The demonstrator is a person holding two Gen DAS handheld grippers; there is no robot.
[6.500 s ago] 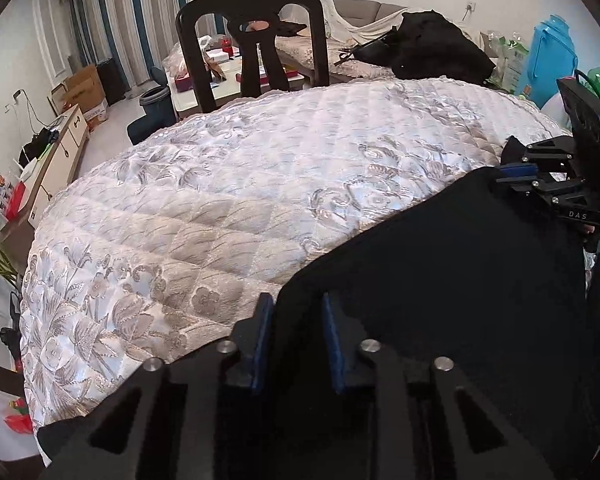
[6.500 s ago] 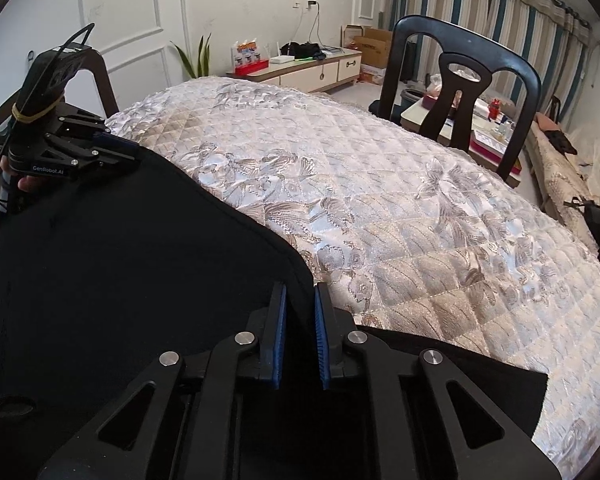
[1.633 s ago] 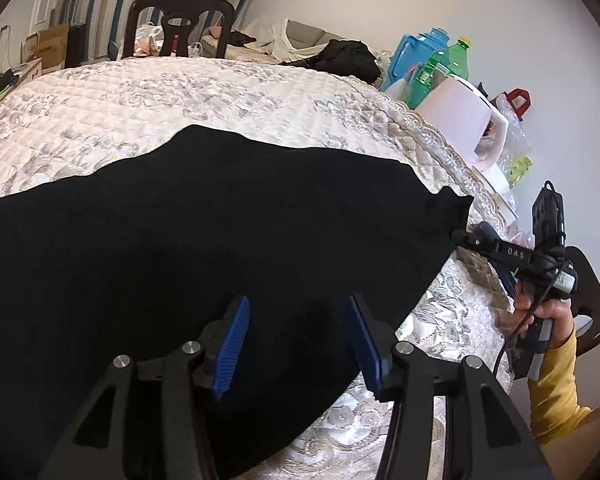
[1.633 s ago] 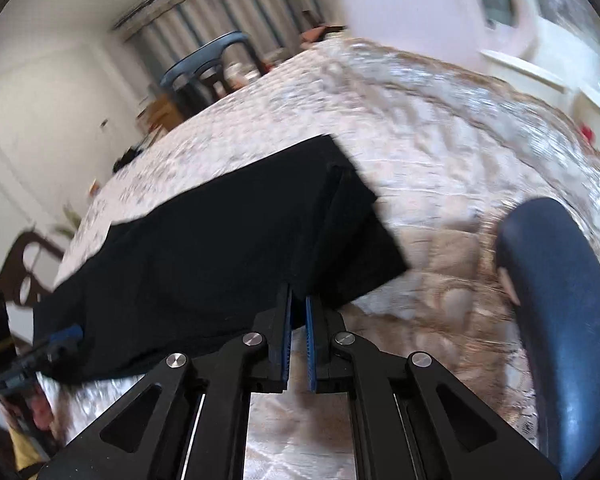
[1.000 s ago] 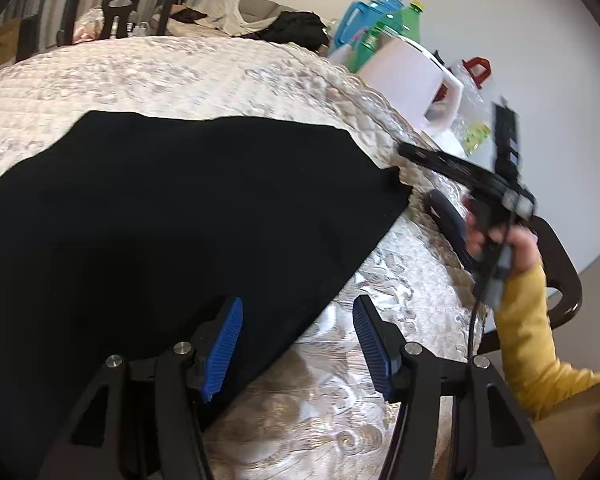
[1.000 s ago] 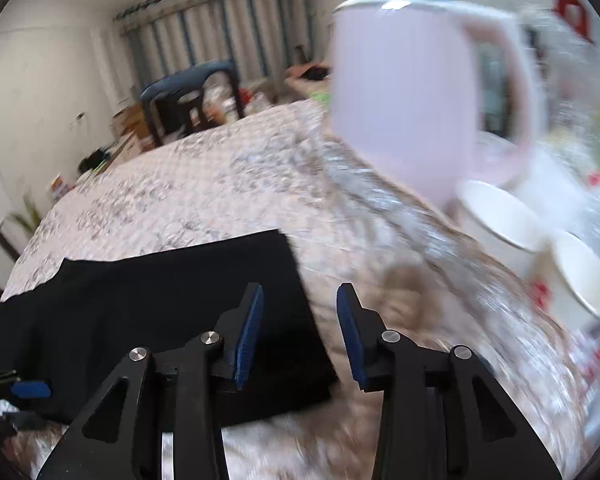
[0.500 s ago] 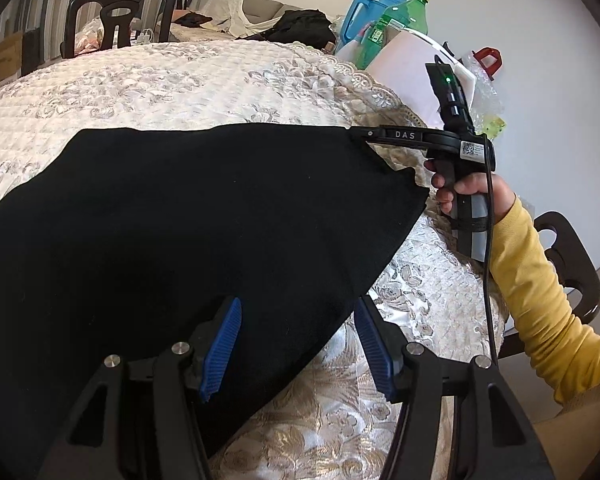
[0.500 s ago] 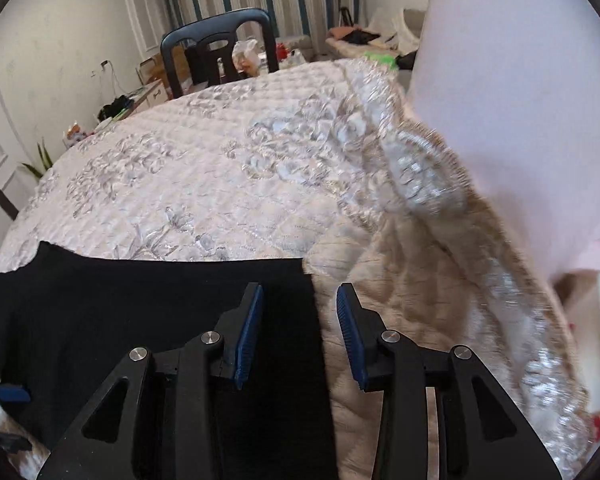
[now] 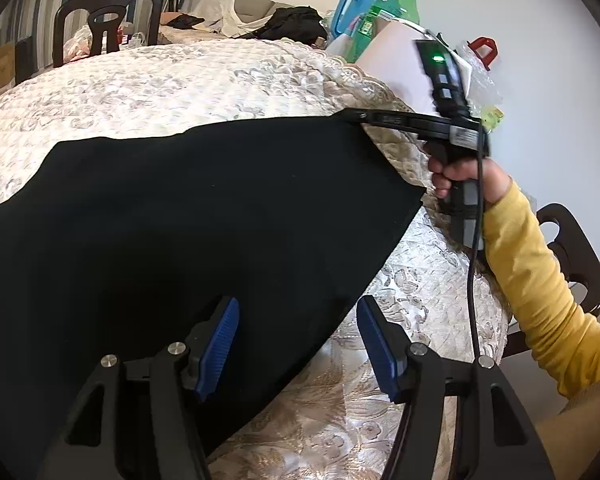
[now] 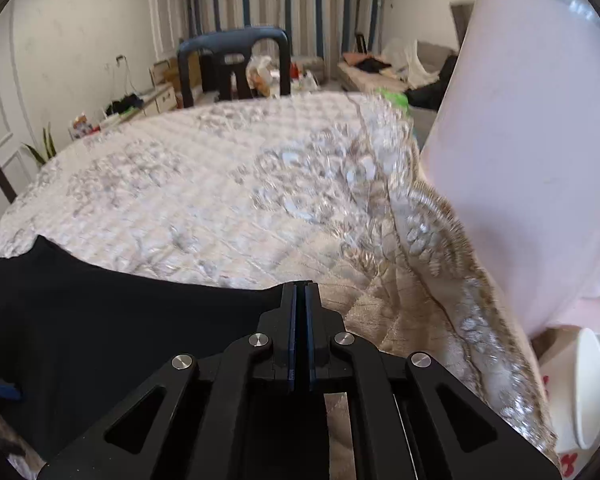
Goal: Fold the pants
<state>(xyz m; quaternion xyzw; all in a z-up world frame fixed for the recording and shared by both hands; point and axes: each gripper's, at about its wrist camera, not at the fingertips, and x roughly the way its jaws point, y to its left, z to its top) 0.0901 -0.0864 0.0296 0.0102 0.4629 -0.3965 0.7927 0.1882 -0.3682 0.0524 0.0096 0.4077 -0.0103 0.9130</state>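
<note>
The black pants [image 9: 188, 216] lie spread flat on the quilted table cover [image 9: 172, 84]. My left gripper [image 9: 296, 340] is open, its blue pads astride the near edge of the pants. My right gripper [image 10: 300, 292] is shut on the far corner of the pants [image 10: 120, 320]; in the left wrist view it [image 9: 356, 116] pinches that corner by the table's right edge.
A large pink jug [image 10: 540, 152] stands close to the right of the right gripper, with white cups [image 10: 588, 388] below it. Green and blue bottles [image 9: 380, 12] stand behind it. Dark chairs [image 9: 104, 16] stand at the far side and at the right [image 9: 572, 256].
The right gripper has shut on the far corner of the pants; half a second ago its jaws stood open over it. The left gripper stays open at the near edge.
</note>
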